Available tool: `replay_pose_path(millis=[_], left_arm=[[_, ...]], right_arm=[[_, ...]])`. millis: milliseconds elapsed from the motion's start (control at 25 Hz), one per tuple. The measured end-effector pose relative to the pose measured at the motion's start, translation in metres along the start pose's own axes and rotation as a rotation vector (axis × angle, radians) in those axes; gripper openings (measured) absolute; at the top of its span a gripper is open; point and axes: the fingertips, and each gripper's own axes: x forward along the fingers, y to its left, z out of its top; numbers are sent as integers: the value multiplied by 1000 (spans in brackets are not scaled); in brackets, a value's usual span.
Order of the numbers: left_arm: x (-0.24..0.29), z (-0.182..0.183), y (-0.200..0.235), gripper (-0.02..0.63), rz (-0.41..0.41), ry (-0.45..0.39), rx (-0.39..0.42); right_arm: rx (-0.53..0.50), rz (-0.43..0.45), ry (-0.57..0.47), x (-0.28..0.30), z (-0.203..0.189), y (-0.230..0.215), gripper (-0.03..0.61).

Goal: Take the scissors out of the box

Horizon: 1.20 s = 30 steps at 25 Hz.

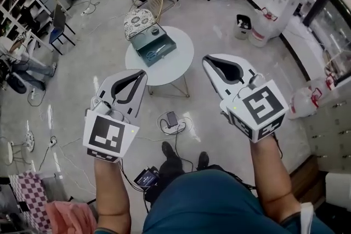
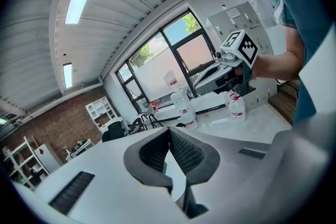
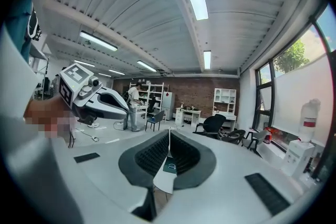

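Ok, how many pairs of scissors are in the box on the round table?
1. One pair of scissors lies in the open box on the round table. It looks small from here, so another could be hidden.

Head view from my end: the box (image 1: 143,35) sits on the far-left part of the round table (image 1: 178,63), with the scissors (image 1: 158,52) lying in it. A chair (image 1: 143,11) stands just behind that edge, and a power strip (image 1: 171,120) is on the floor before the near edge.
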Motion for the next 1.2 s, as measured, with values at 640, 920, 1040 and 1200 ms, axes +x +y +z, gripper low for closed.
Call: replay_pose_path(millis=[640,920,1040,1200], left_arm=[[14,-69,129,18,-106,-78,10],[7,-95,169,18,-135,-105,23],[7,-101,182,18,-141,-112,22],[4,-107,199,18,-137,-106,19]], right_arm=[[-5,-137,42,121,36,29,38],[-13,-175,46,162,50,50,38],[-21,-179,50,177,57,54,38],[-27,-170,49,196,65,55,38]])
